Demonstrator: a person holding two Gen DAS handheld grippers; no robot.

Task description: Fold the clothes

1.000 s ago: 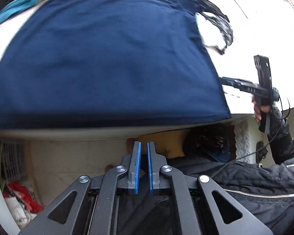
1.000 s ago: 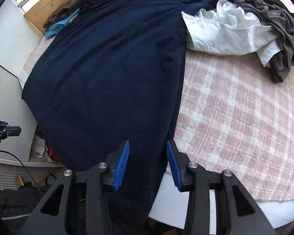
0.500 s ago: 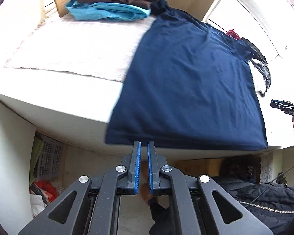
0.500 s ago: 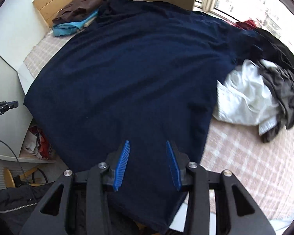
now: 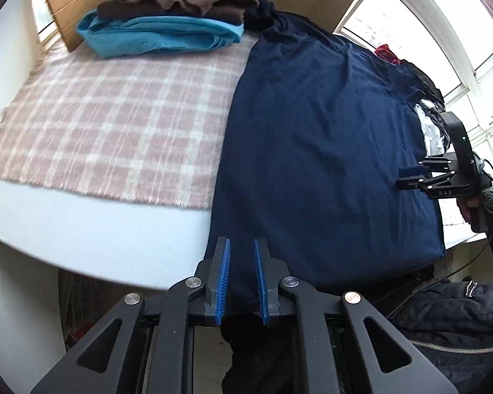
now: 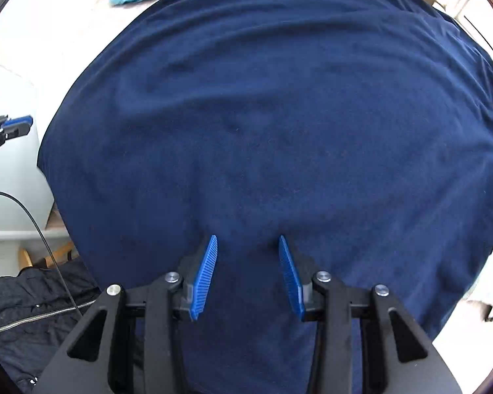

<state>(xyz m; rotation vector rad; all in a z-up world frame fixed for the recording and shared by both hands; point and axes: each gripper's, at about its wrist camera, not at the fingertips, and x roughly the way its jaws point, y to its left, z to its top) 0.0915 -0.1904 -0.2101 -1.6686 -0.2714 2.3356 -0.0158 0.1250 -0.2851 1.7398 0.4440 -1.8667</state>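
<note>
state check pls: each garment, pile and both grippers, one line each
navy garment: spread flat, near edge hanging off the bed
folded stack: brown on turquoise, far corner
unfolded pile: heaped by window
left gripper: empty, jaws opening
right gripper: open, empty, above the garment

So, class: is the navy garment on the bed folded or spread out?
Spread out. The navy garment lies flat in one broad layer across the bed, its near edge hanging over the side, with no fold visible.

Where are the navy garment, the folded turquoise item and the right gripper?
Navy garment [image 5: 315,151]: left wrist view, middle of the spread cloth.
Turquoise item [image 5: 161,34]: left wrist view, its folded front.
Right gripper [image 6: 247,274]: right wrist view, midway between its blue fingertips.
</note>
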